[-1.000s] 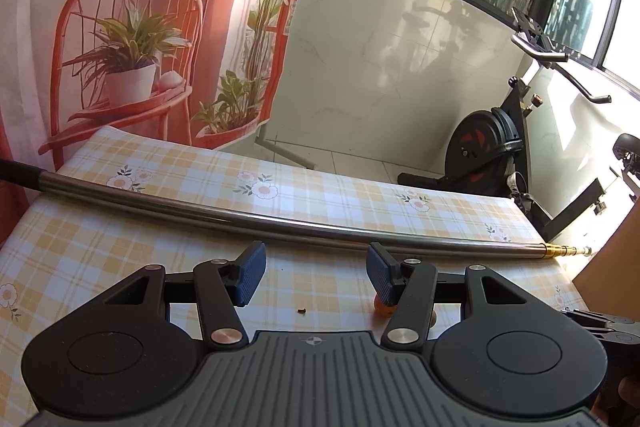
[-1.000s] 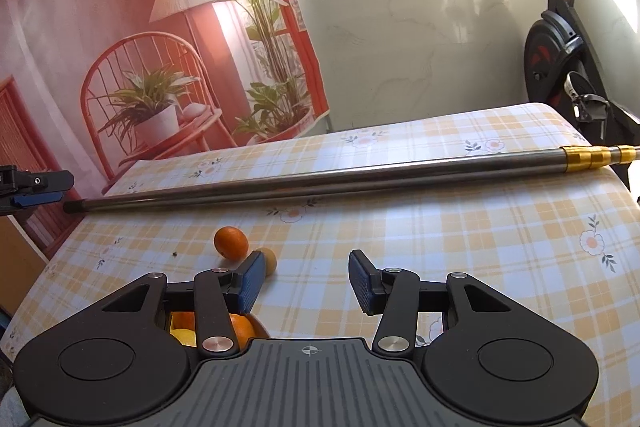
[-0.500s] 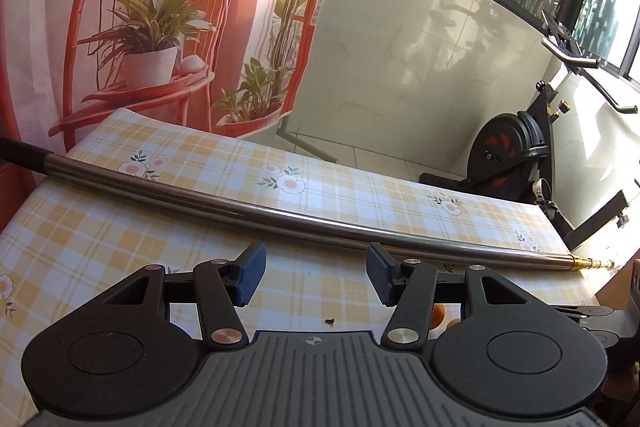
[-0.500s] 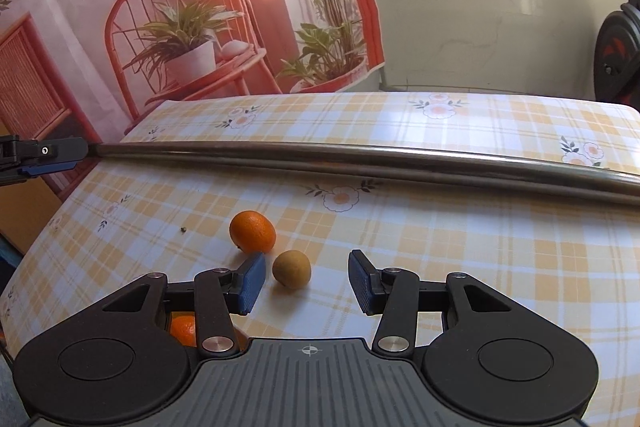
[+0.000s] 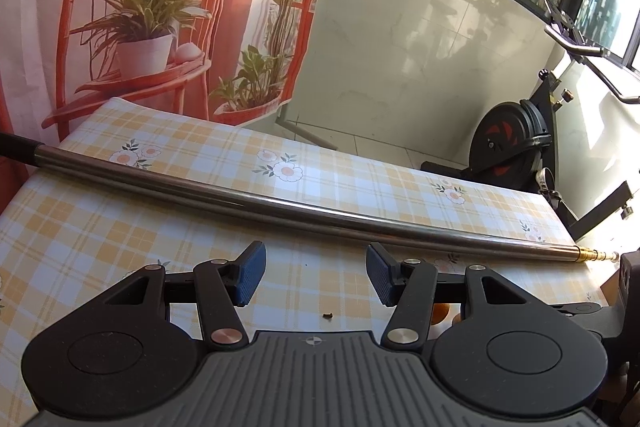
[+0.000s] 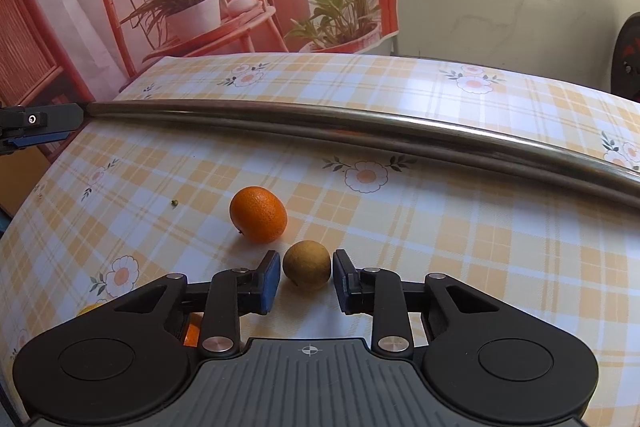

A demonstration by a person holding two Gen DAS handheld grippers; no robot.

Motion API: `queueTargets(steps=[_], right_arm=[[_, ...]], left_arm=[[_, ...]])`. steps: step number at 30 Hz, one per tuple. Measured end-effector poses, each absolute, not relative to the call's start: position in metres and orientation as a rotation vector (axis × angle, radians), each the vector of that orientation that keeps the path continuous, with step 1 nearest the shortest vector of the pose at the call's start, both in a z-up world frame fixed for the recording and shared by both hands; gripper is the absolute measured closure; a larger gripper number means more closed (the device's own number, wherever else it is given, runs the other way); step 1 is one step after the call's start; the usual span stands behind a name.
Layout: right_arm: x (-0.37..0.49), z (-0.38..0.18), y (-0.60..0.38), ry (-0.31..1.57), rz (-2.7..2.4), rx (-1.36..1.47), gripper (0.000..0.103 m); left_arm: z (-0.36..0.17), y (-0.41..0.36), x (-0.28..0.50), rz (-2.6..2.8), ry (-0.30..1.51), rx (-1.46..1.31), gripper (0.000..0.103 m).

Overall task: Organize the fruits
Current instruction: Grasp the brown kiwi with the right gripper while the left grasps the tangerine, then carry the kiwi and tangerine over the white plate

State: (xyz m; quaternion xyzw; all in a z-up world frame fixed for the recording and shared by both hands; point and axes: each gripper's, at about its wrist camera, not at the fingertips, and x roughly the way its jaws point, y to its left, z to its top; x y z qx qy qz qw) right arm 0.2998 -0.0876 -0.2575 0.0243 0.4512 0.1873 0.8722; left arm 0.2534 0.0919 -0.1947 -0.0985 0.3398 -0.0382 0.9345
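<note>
Right tongs (image 6: 306,277) pinch the small brown fruit (image 6: 307,265); left tongs (image 5: 314,277) gape, holding nothing.

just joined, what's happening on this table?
A person with two handheld tools is sorting fruit on a checked tablecloth. The right tool has closed around a small brown fruit, its pads at the fruit's sides. An orange sits just beyond, untouched. The left tool is open over bare cloth, holding nothing. A metal pole lies across the table.
</note>
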Motion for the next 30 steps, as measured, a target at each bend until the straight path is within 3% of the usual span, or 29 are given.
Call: queueTargets(steps=[30], right_arm=[[0.249,-0.237,-0.15,0.812,0.255,0.253,0.079]], left_arm=[[-0.277,0.001,0.323,-0.35,0.957,-0.027,0.047]])
